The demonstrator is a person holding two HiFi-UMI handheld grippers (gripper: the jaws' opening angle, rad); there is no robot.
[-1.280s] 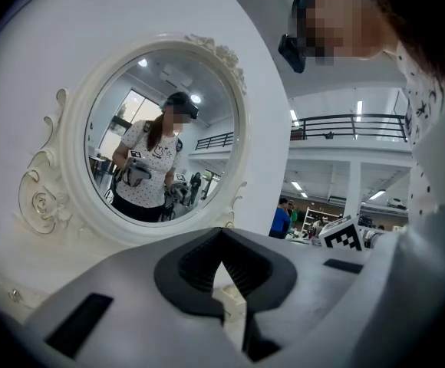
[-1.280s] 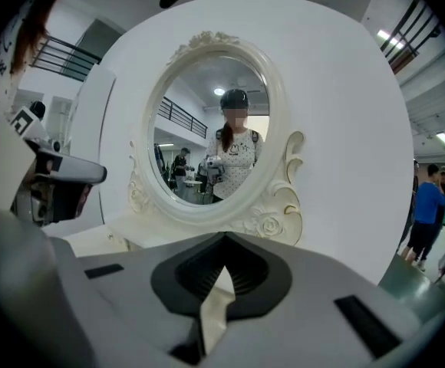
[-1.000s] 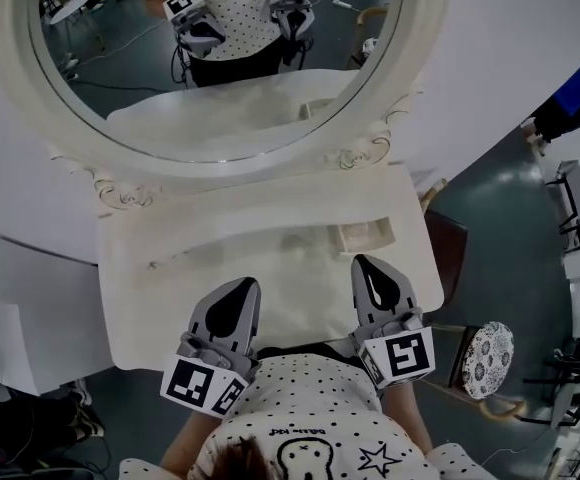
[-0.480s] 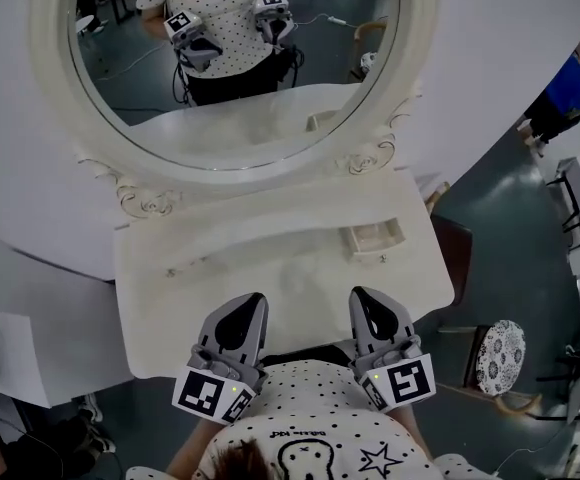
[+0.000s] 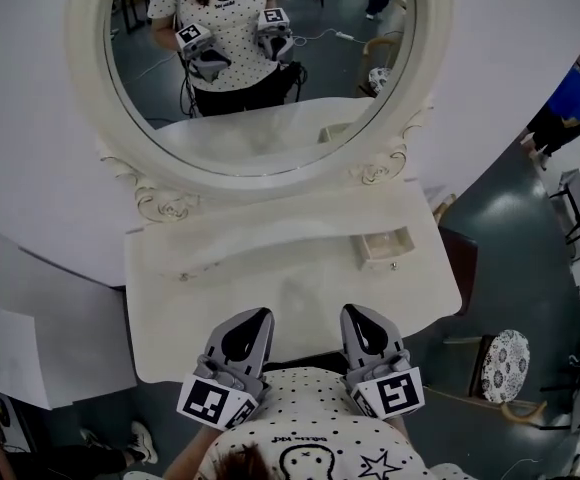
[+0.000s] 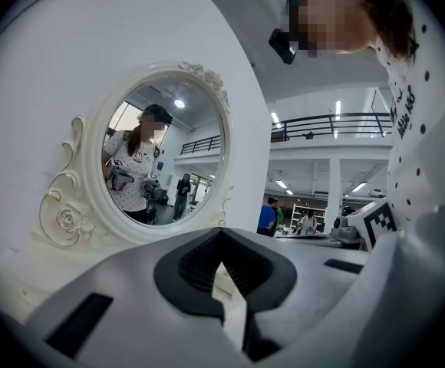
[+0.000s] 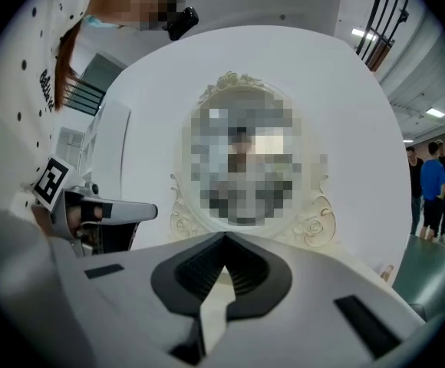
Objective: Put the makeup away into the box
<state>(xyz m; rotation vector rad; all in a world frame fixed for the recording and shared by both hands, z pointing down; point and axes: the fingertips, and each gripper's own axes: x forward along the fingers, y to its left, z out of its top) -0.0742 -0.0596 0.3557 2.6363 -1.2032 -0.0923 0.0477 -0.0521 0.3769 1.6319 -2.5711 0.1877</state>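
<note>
Reviewer: Layout, largest item first?

Recorder: White dressing table fills the middle. Oval mirror stands at its back edge. Small open box sits on its top, toward the right end. No makeup can be made out on the table top in any view.

Reviewer: Why are the tools held where they are?

Recorder: Judgement: a ready pose, with no item approached yet. Left gripper and right gripper sit side by side over the table's near edge, close to the person's body. Both point across the top at the mirror, well short of the box.

Reviewer: Jaw state?

Recorder: Both pairs are closed tip to tip, with nothing between them, and they touch nothing on the table.
</note>
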